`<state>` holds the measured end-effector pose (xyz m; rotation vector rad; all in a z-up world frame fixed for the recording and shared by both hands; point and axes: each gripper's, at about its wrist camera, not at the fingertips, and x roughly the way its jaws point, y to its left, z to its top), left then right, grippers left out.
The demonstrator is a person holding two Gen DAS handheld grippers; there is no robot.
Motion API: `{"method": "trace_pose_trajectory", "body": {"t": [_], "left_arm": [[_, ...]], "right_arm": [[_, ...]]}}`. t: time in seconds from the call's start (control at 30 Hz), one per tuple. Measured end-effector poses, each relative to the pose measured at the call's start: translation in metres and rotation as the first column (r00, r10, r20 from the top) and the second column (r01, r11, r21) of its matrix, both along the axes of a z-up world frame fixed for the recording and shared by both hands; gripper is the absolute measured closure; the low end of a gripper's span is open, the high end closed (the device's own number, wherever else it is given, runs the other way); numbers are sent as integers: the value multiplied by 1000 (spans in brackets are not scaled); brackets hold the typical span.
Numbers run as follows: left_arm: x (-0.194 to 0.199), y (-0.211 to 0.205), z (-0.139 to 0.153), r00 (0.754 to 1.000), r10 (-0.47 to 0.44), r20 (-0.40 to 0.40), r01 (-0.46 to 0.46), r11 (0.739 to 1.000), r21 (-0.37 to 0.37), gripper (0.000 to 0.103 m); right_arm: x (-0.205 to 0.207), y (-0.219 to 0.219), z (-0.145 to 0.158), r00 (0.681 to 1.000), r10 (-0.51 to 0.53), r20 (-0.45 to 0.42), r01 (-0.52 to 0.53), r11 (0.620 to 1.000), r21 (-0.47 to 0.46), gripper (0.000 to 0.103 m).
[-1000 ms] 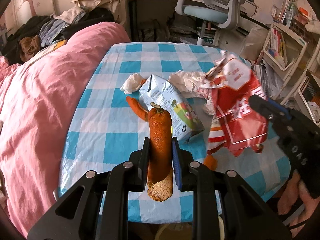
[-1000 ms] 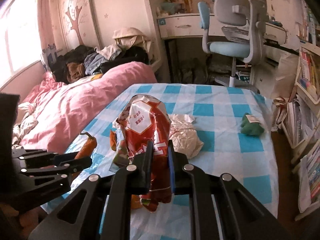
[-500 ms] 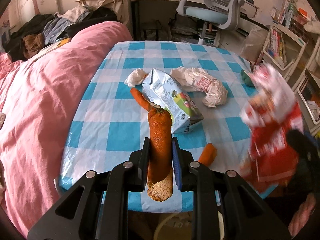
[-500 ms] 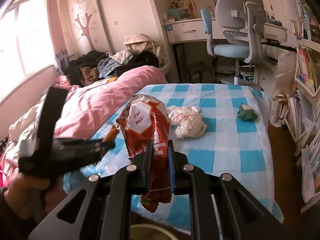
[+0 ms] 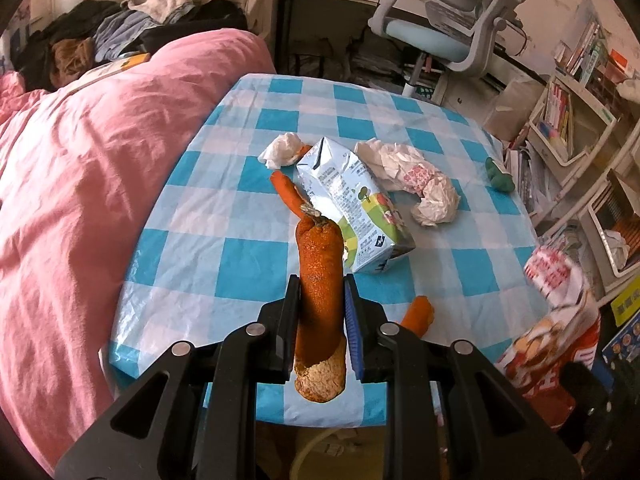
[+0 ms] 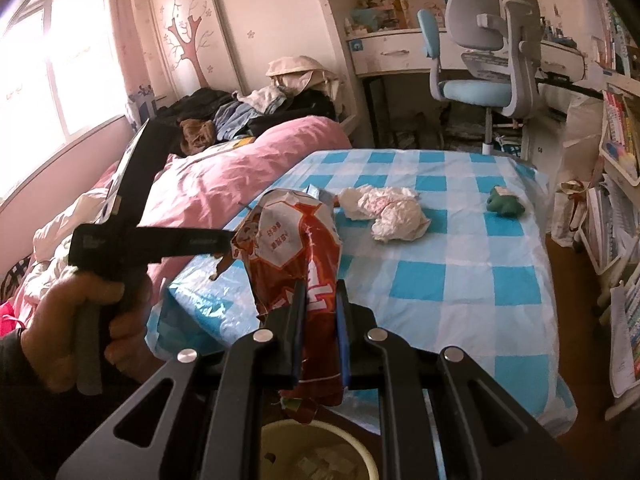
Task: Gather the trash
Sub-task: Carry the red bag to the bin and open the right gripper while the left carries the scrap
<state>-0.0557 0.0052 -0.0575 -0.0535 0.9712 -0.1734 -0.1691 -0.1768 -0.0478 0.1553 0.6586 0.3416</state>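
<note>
My left gripper [image 5: 321, 300] is shut on a long orange peel [image 5: 320, 280] and holds it above the near edge of the checkered table [image 5: 240, 200]. My right gripper [image 6: 320, 308] is shut on a red snack bag [image 6: 296, 256], held off the table's near edge above a yellow bin [image 6: 320, 456]. The bag also shows at the lower right of the left wrist view [image 5: 552, 340]. On the table lie a juice carton [image 5: 352, 204], crumpled white paper [image 5: 416, 180], a tissue [image 5: 280, 150] and two orange peel pieces [image 5: 288, 192] [image 5: 418, 314].
A pink-covered bed [image 5: 80, 200] borders the table's left side. A small green toy [image 5: 498, 172] sits at the table's right edge. A desk chair [image 6: 480, 60] stands beyond the table, and shelves with books [image 5: 568, 112] stand to the right.
My right gripper has pulled the red bag back off the table and lowered it over the bin. My left gripper with the peel has drawn back slightly toward the near edge.
</note>
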Motion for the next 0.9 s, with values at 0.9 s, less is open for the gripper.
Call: {"method": "trace_pose_trajectory", "body": {"t": [0.9], "left_arm": [[-66,-13,-21,997,-70,-34,72,996,45,83]], "right_arm": [[-69,54,-80,930,193,-312,-225,972,-70,85]]}}
